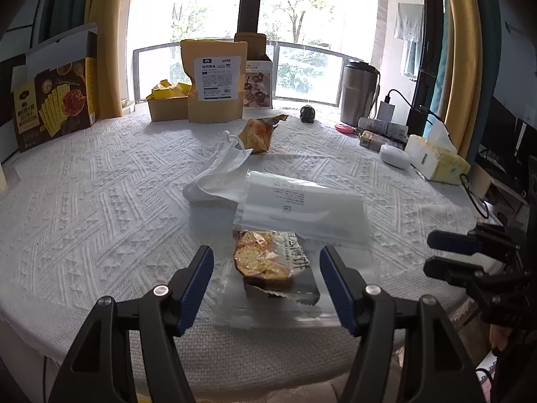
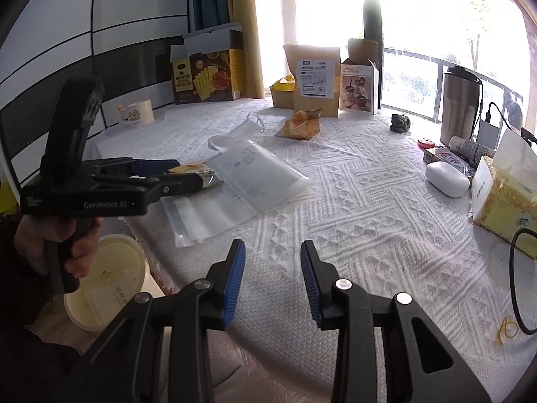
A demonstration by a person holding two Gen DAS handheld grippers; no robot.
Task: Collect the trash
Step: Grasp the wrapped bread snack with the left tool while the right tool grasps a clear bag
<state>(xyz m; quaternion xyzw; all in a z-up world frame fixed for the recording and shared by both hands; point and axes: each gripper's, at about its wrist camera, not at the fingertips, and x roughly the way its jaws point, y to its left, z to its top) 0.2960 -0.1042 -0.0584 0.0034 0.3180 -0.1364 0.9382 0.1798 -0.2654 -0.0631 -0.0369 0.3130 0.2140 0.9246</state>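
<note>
A dark cracker box with yellow print (image 1: 55, 100) is standing far left on the white knitted tablecloth (image 1: 100, 208). The left gripper (image 1: 266, 280) is hovering, spread wide, over a printed biscuit wrapper (image 1: 268, 262), beneath a clear zip bag (image 1: 302, 208). The right gripper (image 2: 272, 277) is hanging released over bare cloth. A yellow tissue pack (image 1: 436, 161) is sitting right, by the bright window (image 1: 201, 6).
</note>
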